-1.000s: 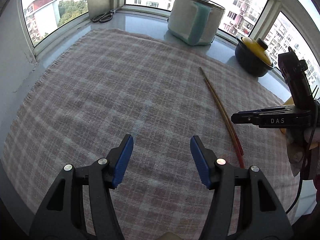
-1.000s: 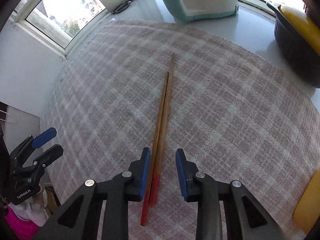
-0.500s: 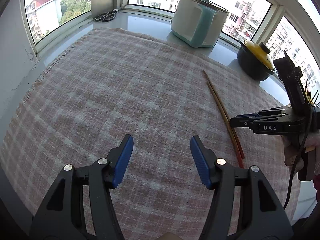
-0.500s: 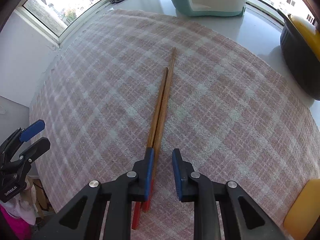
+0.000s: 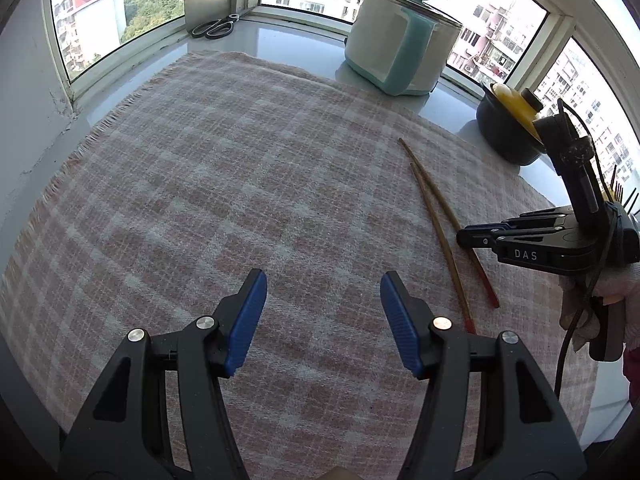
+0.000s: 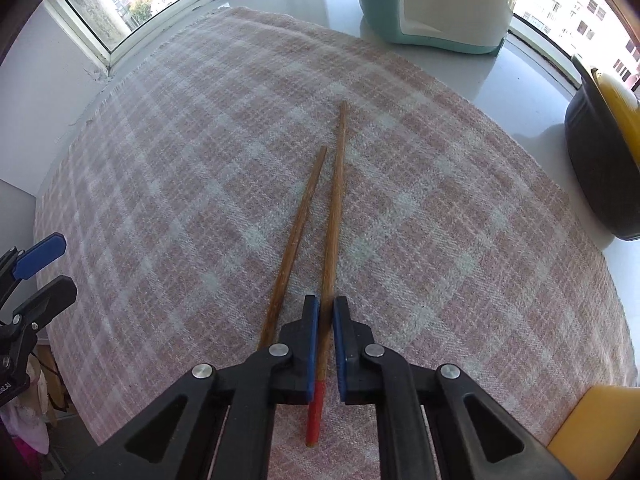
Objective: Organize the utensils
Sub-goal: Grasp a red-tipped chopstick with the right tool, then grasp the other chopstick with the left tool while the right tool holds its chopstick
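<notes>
Your right gripper has its blue pads pinched nearly together on one chopstick, near its red-tipped end; the red tip sticks out behind the pads. The second chopstick lies just left of it on the pink plaid cloth, outside the jaws, its near end hidden under the left finger. The two sticks splay slightly apart toward the far tips. Your left gripper hovers over bare cloth with jaws wide apart, holding nothing, well left of the chopsticks. Past the cloth: white-and-teal cooker, dark pot with yellow lid, scissors on the sill.
</notes>
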`<action>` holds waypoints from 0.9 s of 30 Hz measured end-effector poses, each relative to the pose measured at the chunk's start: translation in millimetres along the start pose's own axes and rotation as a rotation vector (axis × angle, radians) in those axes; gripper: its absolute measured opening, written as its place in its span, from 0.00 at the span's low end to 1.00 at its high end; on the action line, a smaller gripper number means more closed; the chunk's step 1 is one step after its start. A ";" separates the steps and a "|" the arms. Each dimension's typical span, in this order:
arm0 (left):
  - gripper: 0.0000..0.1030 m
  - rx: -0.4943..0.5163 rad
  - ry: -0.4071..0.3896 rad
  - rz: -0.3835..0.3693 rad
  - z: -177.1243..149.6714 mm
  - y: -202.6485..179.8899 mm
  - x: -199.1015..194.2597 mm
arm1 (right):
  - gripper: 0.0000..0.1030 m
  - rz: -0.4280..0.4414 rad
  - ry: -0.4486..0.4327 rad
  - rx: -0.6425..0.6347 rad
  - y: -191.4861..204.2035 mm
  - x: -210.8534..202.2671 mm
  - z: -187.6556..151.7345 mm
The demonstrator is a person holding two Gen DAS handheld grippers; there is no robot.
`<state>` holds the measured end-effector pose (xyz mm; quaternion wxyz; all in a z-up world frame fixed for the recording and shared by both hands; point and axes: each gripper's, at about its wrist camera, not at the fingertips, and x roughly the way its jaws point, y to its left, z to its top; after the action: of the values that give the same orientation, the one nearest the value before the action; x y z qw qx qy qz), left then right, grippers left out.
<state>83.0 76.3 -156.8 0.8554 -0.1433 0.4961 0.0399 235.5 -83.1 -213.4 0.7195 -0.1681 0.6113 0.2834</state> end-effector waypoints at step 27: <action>0.34 -0.056 0.270 -0.123 38.1 -104.3 93.7 | 0.04 0.028 -0.040 0.200 -74.9 -27.9 -78.3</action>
<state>184.1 -19.4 -198.2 0.7775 -0.2011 0.5955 -0.0183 217.4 -193.5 -209.4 0.7408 -0.0812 0.6242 0.2345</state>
